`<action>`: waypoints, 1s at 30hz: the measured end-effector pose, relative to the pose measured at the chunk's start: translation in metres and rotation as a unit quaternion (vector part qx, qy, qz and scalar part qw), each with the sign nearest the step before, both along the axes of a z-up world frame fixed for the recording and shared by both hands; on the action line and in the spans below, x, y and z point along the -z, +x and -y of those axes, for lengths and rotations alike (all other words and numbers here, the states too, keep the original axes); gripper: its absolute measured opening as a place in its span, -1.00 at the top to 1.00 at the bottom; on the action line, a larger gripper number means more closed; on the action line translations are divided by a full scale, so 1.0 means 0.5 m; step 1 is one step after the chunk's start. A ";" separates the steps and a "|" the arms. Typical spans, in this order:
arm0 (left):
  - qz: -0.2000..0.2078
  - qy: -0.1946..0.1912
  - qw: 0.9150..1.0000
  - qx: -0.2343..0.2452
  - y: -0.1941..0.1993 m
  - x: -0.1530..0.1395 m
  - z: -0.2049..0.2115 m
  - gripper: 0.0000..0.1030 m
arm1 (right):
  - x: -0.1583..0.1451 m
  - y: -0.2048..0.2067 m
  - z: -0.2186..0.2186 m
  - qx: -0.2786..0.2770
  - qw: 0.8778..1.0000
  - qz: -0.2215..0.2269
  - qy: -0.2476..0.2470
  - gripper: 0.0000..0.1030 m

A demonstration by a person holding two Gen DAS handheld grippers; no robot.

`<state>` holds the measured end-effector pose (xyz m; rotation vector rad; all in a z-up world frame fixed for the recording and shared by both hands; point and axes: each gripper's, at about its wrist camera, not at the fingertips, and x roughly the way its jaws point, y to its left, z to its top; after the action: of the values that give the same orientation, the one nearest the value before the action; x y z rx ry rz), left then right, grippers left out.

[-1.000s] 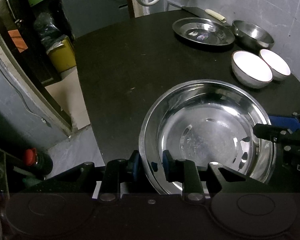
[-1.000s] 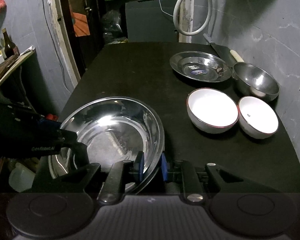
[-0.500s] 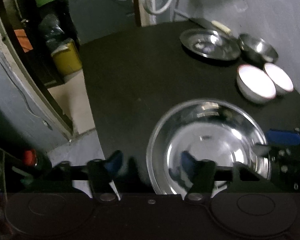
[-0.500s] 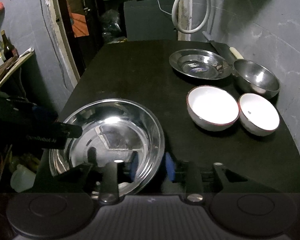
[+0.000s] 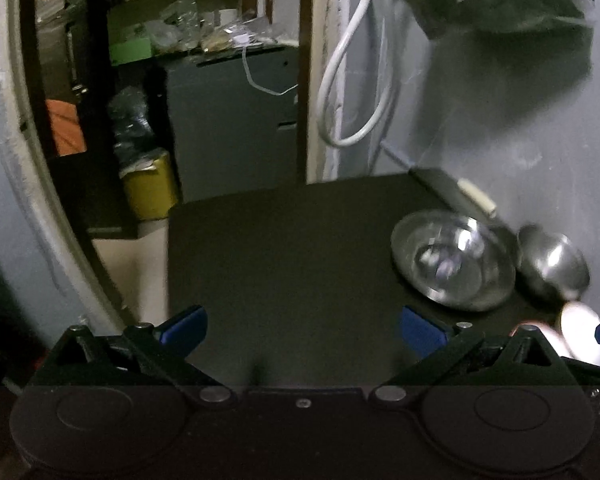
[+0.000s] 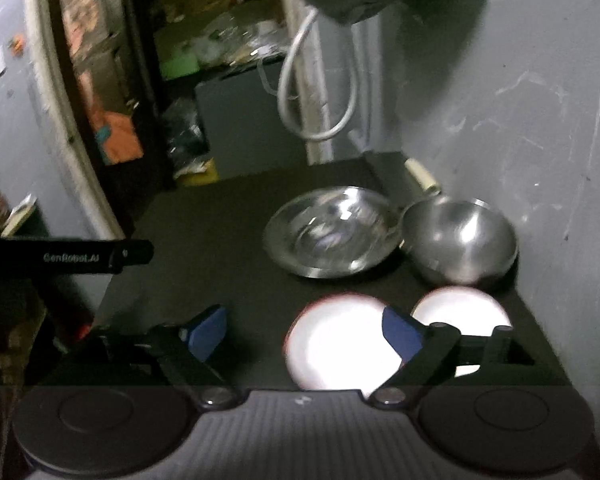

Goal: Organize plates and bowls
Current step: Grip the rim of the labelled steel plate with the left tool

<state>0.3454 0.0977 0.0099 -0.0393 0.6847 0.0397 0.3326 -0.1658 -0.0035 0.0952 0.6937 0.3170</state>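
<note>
My left gripper [image 5: 302, 326] is open and empty over the bare black table [image 5: 284, 256]. My right gripper [image 6: 304, 330] is open and empty too, just in front of the larger white bowl [image 6: 336, 340]. A smaller white bowl [image 6: 462, 306] sits to its right. Behind them lie a steel plate [image 6: 332, 232] and a steel bowl [image 6: 460, 240]. In the left wrist view the steel plate [image 5: 454, 264], the steel bowl [image 5: 554, 264] and a white bowl [image 5: 582, 330] show at the right. The large steel basin is out of both views.
A grey wall [image 6: 520, 100] borders the table on the right. A knife with a pale handle [image 6: 420, 174] lies along it. A white hose [image 5: 352, 80] hangs at the back. The table's left edge drops to the floor by a yellow bin [image 5: 150, 190].
Both grippers let go of the large steel basin's rim and opened wide. Both have lifted and tilted up, so the basin has dropped out of view.
</note>
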 end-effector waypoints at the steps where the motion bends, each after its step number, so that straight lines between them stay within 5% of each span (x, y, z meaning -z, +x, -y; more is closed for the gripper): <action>1: 0.001 -0.004 1.000 0.005 0.024 0.001 0.004 -0.98 | 0.001 0.020 0.005 0.007 1.000 -0.002 0.007 -0.81; 8: -0.029 -0.027 0.997 0.060 0.183 0.044 0.042 -0.98 | 0.044 0.137 0.014 0.036 0.998 -0.034 0.032 -0.84; 17: -0.071 -0.058 0.992 0.082 0.287 0.098 0.069 -0.95 | 0.092 0.198 -0.010 0.055 0.996 -0.061 0.029 -0.51; 28: -0.099 -0.068 0.987 0.109 0.329 0.130 0.091 -0.30 | 0.124 0.231 -0.004 0.096 0.992 -0.084 0.025 -0.13; 30: -0.106 -0.073 0.985 0.112 0.334 0.134 0.092 -0.02 | 0.130 0.236 -0.002 0.097 0.991 -0.089 0.025 -0.01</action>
<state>0.5122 0.0515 -0.0571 -0.0998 0.9011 -0.2261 0.4504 -0.1648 -0.0685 0.2400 0.8460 0.1392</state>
